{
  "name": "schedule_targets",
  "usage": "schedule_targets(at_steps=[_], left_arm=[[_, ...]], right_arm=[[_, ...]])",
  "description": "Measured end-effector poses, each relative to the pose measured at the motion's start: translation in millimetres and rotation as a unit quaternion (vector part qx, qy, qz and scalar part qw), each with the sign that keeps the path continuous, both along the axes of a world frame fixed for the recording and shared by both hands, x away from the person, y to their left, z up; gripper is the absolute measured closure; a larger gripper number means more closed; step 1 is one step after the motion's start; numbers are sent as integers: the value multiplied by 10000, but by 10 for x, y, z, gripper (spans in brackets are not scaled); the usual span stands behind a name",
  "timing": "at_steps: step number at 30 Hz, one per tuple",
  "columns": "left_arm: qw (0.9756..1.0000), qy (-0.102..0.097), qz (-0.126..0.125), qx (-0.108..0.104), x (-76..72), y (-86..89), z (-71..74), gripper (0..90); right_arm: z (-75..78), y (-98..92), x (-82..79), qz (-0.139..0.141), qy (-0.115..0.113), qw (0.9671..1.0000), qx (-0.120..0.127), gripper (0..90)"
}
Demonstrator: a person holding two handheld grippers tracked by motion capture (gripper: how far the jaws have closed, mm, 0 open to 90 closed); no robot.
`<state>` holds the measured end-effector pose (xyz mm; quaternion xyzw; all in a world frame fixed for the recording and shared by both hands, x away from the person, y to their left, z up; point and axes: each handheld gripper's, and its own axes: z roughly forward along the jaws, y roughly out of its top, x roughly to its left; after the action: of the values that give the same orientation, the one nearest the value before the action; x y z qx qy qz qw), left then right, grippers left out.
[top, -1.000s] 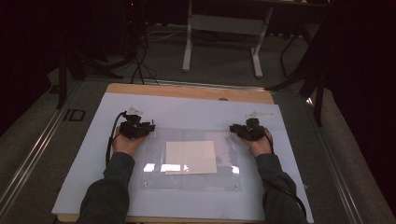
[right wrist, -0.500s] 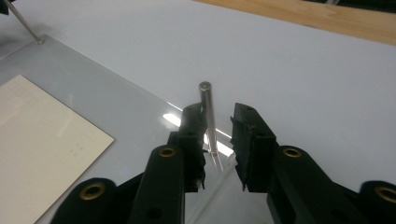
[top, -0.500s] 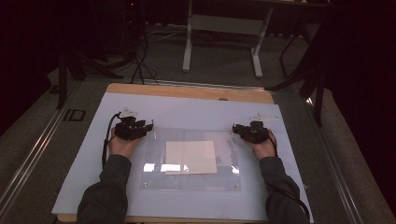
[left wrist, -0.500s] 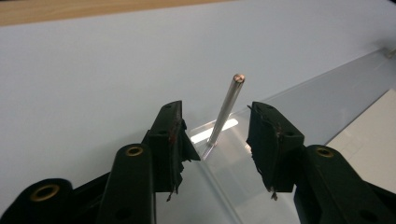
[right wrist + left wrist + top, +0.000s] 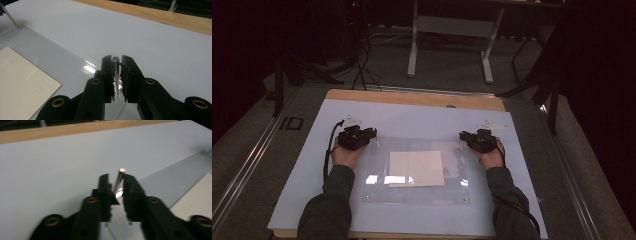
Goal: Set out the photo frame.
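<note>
A clear plastic plate lies on the pale mat with a cream sheet at its middle. In the high view my left gripper is at the plate's far left corner and my right gripper at its far right corner. In the left gripper view a thin metal pin stands tilted between the jaws of the left gripper; it leans on one jaw with a gap to the other. The right gripper is shut on another upright metal pin.
The pale mat covers most of a wooden table. Beyond the table's far edge stand a metal frame and cables on the dark floor. A second pin rises from the plate's other far corner in the right gripper view.
Both hands have shifted only slightly at the plate's far corners; the right gripper has drifted a little to the right and nearer the person.
</note>
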<state>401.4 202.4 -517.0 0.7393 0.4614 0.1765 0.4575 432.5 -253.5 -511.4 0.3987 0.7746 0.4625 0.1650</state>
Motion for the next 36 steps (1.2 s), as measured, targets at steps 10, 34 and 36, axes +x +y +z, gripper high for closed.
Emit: schedule_targets(at_steps=[10,34,36], left_arm=[[9998,-200,2,-12,15,-44,-11,799],[9997,-181,147,-88,63,-86,-48,840],[9997,-149,151,-104,69,-85,-46,840]], right_arm=[[-13,39,14,-69,-34,10000,51,821],[-24,48,31,-130,40,9998,152,833],[-20,49,35,-134,71,9998,147,833]])
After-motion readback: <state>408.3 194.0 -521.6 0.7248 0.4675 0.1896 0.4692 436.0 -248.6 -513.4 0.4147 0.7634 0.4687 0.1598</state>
